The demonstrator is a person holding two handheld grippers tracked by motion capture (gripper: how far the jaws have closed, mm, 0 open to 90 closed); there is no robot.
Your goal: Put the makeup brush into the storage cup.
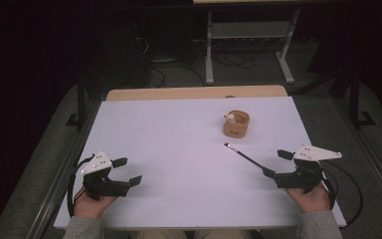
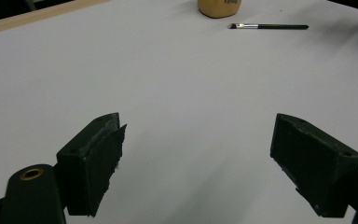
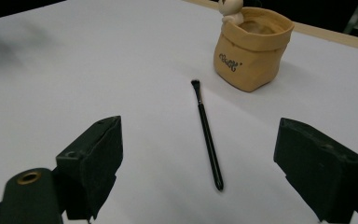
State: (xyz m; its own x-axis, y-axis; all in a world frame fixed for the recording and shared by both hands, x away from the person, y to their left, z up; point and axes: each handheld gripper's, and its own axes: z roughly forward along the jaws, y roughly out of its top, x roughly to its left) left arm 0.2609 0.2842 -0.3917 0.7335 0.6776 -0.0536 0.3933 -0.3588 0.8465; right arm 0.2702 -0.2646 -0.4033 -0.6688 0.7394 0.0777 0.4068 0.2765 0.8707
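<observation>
Left tongs (image 1: 127, 172) resting wide open, gripping nothing, at the bench's (image 1: 179, 149) 7 o'clock | right tongs (image 1: 275, 163) gaping wide, empty, at 4 o'clock | brush (image 1: 243, 157) lying flat just ahead of them, bristles pointing toward the tan pot (image 1: 236, 124) at 1 o'clock.

One thin black brush (image 1: 245, 158) is lying on the white table (image 1: 169, 149); one tan bag-shaped pot (image 1: 236, 124) is standing beyond it, with one small pale figure (image 1: 230, 117) peeking over its rim; two handheld grippers are resting at the near edge, one left gripper (image 1: 128, 171) and one right gripper (image 1: 275, 164), each showing two black jaws; two hands are holding them, one apiece; one metal frame (image 1: 248, 37) is standing behind the table.
</observation>
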